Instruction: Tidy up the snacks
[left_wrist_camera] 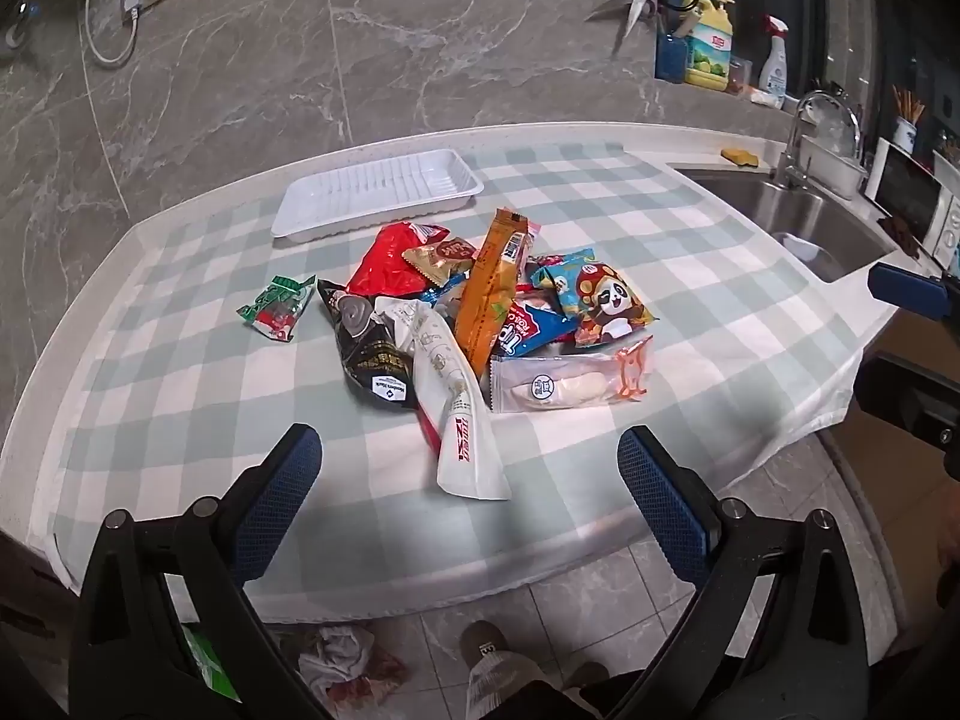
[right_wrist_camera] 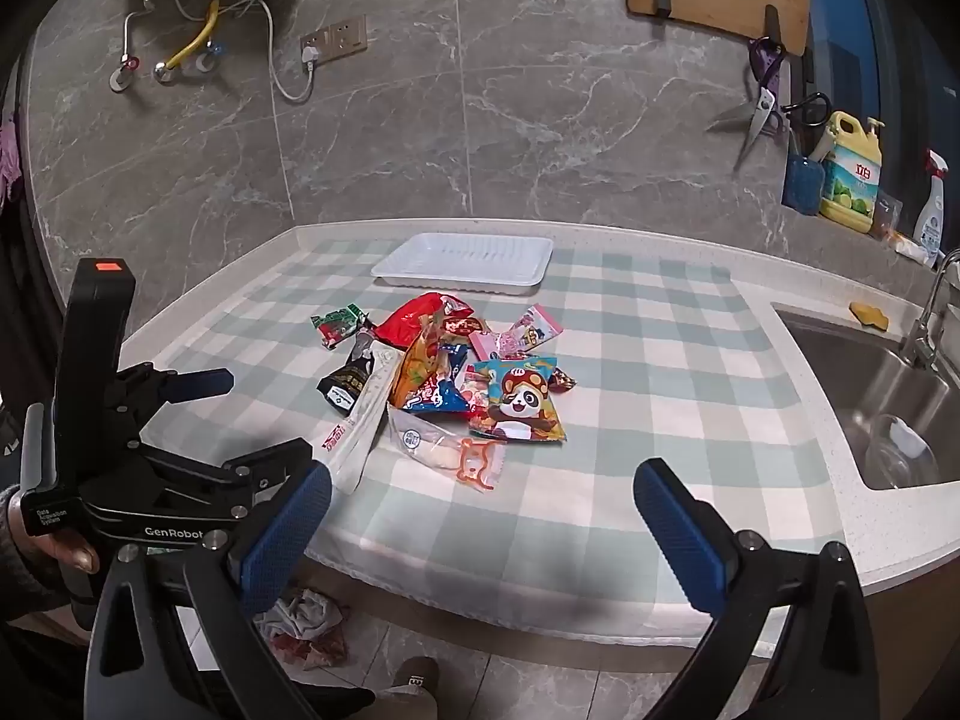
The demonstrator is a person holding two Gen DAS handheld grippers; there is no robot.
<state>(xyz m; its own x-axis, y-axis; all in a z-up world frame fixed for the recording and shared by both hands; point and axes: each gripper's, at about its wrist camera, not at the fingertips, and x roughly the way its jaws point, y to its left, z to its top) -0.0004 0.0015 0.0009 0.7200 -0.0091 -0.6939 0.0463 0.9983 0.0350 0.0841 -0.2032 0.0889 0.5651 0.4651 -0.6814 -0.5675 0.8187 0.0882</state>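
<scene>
Checked cloth: snack pile ahead of both tools (left, right), jaws apart, empty.

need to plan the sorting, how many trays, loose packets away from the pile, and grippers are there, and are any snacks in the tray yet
white tray: 1, with 0 snacks in it
green packet lying apart from the snack pile: 1
open grippers, left gripper and right gripper: 2
total: 4

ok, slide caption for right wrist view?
Open right gripper facing snack pile and empty white tray on checked tablecloth.
</scene>
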